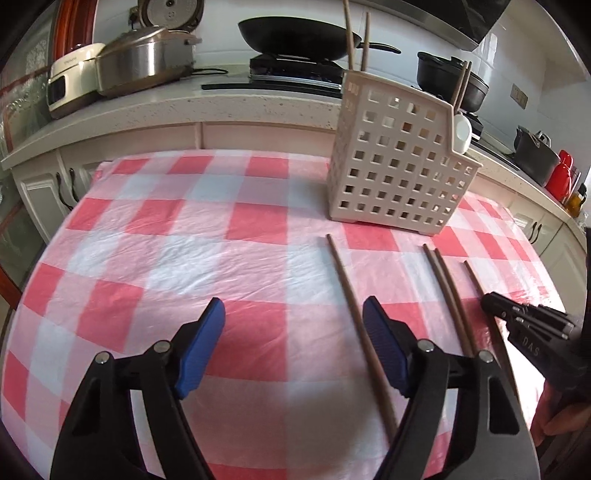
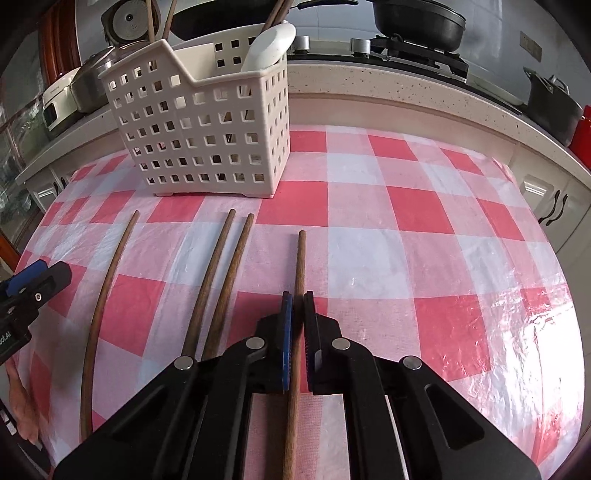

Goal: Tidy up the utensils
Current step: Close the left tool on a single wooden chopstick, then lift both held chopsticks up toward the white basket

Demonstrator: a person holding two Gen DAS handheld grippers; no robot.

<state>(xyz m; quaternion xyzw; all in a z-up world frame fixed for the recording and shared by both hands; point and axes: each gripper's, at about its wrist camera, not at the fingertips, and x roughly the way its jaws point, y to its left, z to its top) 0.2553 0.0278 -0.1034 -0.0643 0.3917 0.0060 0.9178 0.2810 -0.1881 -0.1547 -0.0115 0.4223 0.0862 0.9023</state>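
Several brown wooden chopsticks lie on the red-and-white checked tablecloth [image 2: 388,206]. My right gripper [image 2: 297,295] is shut on the rightmost chopstick [image 2: 300,258], which runs between its jaws at table level. A pair of chopsticks [image 2: 225,266] and a single one [image 2: 107,280] lie to its left. My left gripper [image 1: 293,314] is open and empty, low over the cloth, with the single chopstick [image 1: 347,291] just inside its right finger. A cream perforated utensil basket [image 2: 207,133] stands behind, holding upright chopsticks and a white spoon [image 2: 269,46]. The basket also shows in the left wrist view [image 1: 399,162].
A kitchen counter [image 1: 184,103] runs behind the table with rice cookers [image 1: 144,62], a black wok [image 1: 299,37] on a stove, dark pots [image 2: 417,22] and a red container [image 1: 561,173]. Cabinet doors with dark handles [image 2: 554,210] stand below the counter. My right gripper shows at the left wrist view's right edge [image 1: 524,321].
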